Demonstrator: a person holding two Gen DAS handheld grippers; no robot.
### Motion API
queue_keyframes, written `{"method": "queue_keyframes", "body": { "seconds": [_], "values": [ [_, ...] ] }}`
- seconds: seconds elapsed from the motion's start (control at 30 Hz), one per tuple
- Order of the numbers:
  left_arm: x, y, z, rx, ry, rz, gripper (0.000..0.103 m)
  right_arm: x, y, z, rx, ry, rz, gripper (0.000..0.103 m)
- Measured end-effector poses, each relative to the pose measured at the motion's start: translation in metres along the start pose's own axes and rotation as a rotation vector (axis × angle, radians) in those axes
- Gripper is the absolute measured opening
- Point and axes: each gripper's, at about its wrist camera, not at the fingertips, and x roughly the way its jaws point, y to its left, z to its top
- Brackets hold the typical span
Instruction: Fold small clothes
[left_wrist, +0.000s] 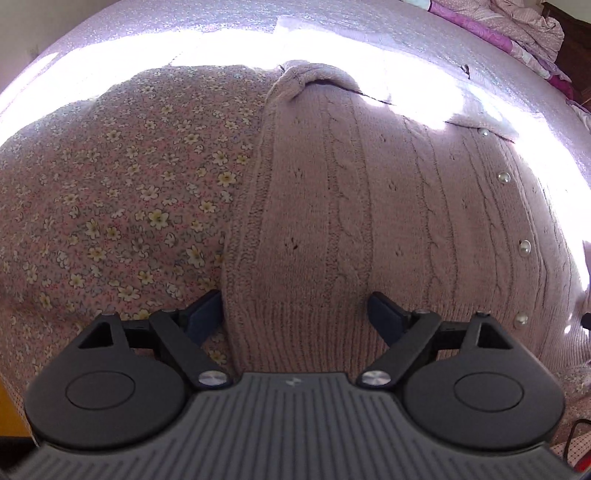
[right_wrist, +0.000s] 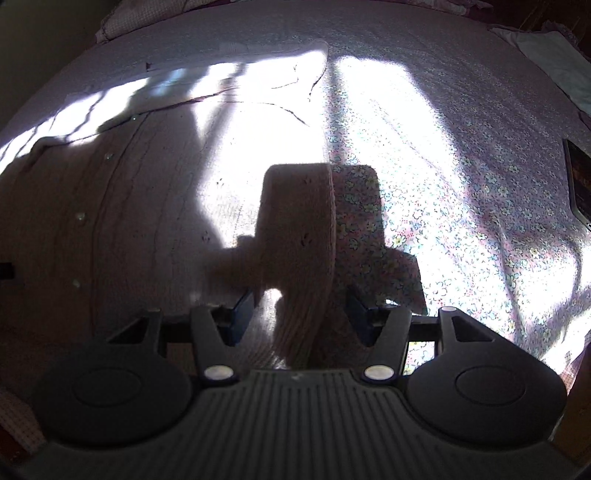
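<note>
My left gripper (left_wrist: 295, 314) is spread wide over the hem of a pink cable-knit cardigan with pearl buttons (left_wrist: 351, 192), lying flat on a floral bedsheet (left_wrist: 110, 192). My right gripper (right_wrist: 300, 314), jaws apart, straddles the cardigan's ribbed side edge; sunlight streaks the bed ahead.

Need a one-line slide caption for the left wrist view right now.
Open left gripper straddles the ribbed hem of a pink cable-knit cardigan with pearl buttons, laid flat on a floral bedsheet.

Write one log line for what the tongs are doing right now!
left tongs: open, astride cardigan hem | right tongs: open, astride other hem edge | floral sheet under
</note>
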Motion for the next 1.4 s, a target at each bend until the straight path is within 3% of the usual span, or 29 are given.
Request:
{"method": "queue_keyframes", "body": {
  "seconds": [0.13,0.27,0.37,0.4,0.43,0.47,0.53,0.6,0.7,0.8,0.9,0.97,1.0,1.03,1.1,1.27,1.4],
  "values": [
    [0.006,-0.006,0.002,0.044,0.004,-0.007,0.093,0.009,0.0,0.001,0.013,0.007,0.073,0.066],
    [0.007,-0.014,-0.001,0.095,-0.005,-0.005,0.088,0.014,0.008,0.002,-0.018,0.018,0.113,0.073],
    [0.001,-0.015,-0.004,0.125,-0.026,-0.002,0.072,0.017,0.009,0.003,-0.046,0.024,0.123,0.075],
    [-0.002,-0.017,-0.007,0.139,-0.04,0.004,0.06,0.018,0.009,0.004,-0.056,0.025,0.128,0.076],
    [-0.003,-0.017,-0.008,0.15,-0.046,0.006,0.053,0.018,0.009,0.003,-0.075,0.023,0.132,0.077],
    [-0.004,-0.017,-0.008,0.15,-0.049,-0.002,0.051,0.019,0.01,0.002,-0.094,0.022,0.137,0.081],
    [-0.008,-0.015,-0.007,0.142,-0.056,-0.036,0.036,0.02,0.015,-0.001,-0.132,0.007,0.13,0.086],
    [-0.012,-0.015,-0.009,0.122,-0.069,-0.097,0.029,0.017,0.02,-0.004,-0.171,-0.019,0.127,0.08],
    [-0.009,-0.015,-0.005,0.098,-0.061,-0.126,0.029,0.008,0.014,-0.001,-0.134,-0.043,0.169,0.051],
    [-0.001,-0.017,-0.003,0.091,-0.05,-0.12,0.036,0.012,0.002,0.003,-0.065,-0.031,0.222,0.052],
    [0.0,-0.019,-0.005,0.089,-0.067,-0.147,0.037,0.013,0.002,0.003,-0.088,-0.038,0.242,0.056],
    [-0.001,-0.018,-0.006,0.078,-0.087,-0.155,0.033,0.013,0.004,0.001,-0.104,-0.051,0.245,0.059],
    [-0.003,-0.016,-0.007,0.068,-0.096,-0.166,0.018,0.012,0.006,0.0,-0.108,-0.058,0.241,0.058],
    [-0.006,-0.014,-0.007,0.055,-0.102,-0.187,0.015,0.01,0.006,-0.001,-0.109,-0.067,0.232,0.055],
    [-0.011,-0.011,-0.006,0.021,-0.118,-0.218,0.014,0.003,0.004,-0.002,-0.107,-0.099,0.225,0.024],
    [-0.037,-0.002,0.01,-0.079,-0.216,-0.349,0.013,-0.022,-0.008,0.013,-0.007,-0.209,0.315,0.019],
    [-0.057,-0.003,0.031,-0.116,-0.287,-0.378,0.013,-0.039,-0.018,0.033,0.096,-0.296,0.386,0.018]
  ]
}}
